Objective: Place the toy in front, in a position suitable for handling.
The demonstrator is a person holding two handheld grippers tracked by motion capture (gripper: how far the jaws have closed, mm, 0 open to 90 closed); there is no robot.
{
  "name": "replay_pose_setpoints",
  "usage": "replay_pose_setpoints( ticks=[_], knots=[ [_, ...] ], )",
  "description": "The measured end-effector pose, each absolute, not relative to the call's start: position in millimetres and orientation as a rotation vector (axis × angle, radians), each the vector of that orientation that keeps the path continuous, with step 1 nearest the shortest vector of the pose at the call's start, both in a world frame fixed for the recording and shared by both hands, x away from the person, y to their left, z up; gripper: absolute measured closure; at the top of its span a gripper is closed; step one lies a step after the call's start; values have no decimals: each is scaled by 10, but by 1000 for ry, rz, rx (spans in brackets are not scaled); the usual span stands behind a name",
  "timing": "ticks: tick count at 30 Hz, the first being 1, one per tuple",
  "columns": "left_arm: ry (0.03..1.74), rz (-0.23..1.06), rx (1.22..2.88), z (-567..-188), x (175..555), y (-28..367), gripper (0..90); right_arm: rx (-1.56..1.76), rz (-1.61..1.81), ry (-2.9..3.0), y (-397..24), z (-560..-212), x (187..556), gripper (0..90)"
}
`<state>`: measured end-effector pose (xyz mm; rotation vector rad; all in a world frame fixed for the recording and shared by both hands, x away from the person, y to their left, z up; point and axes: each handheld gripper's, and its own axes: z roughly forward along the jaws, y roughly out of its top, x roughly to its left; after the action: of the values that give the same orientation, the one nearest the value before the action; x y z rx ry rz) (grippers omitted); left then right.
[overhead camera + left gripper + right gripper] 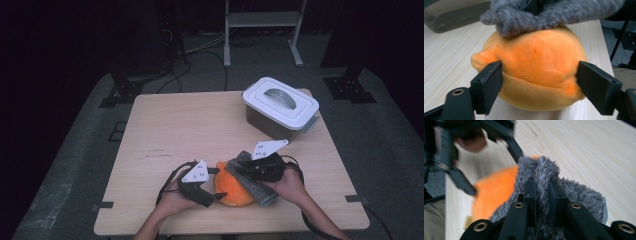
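Observation:
A round orange plush toy [231, 192] [536, 62] lies near the table's front edge. My left gripper [216, 185] [539, 85] reaches it from the left, one jaw on each side, and the pads press into its flanks. A grey fuzzy cloth [256, 191] [544, 15] [579, 195] is draped over the top and right of the toy. My right gripper [246, 167] [541, 192] comes in from the right and is shut on a fold of that cloth, pinched between the narrow jaws. The orange toy [494, 192] shows beneath the cloth in the right gripper view.
A dark box with a white lid and grey handle [280, 102] stands at the back right of the wooden table [190, 125]. A metal frame [262, 20] and cables lie on the floor beyond the far edge. Both forearms enter from the front edge.

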<state>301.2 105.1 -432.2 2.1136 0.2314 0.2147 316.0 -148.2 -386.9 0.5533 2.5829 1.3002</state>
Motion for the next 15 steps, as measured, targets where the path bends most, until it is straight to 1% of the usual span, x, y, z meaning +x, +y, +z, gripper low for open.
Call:
replay_pose_setpoints(
  ticks=[3,7,10,12,15],
  knots=[
    [236,212,2103,-4322,3013,1023,220,495,1306,2593,-1338,-3801,3107,776],
    [257,222,2117,-4332,3019,1031,223,410,1233,2611,-1190,-3829,3066,776],
    [266,226,2106,-4329,3012,1029,222,403,1222,2621,-1290,-3835,3030,778],
    [272,219,2096,-4325,3016,1015,220,428,1220,2620,-1445,-3850,2985,780],
    [275,206,2098,-4334,3025,999,220,430,1216,2622,-1496,-3844,2955,780]
  ],
)
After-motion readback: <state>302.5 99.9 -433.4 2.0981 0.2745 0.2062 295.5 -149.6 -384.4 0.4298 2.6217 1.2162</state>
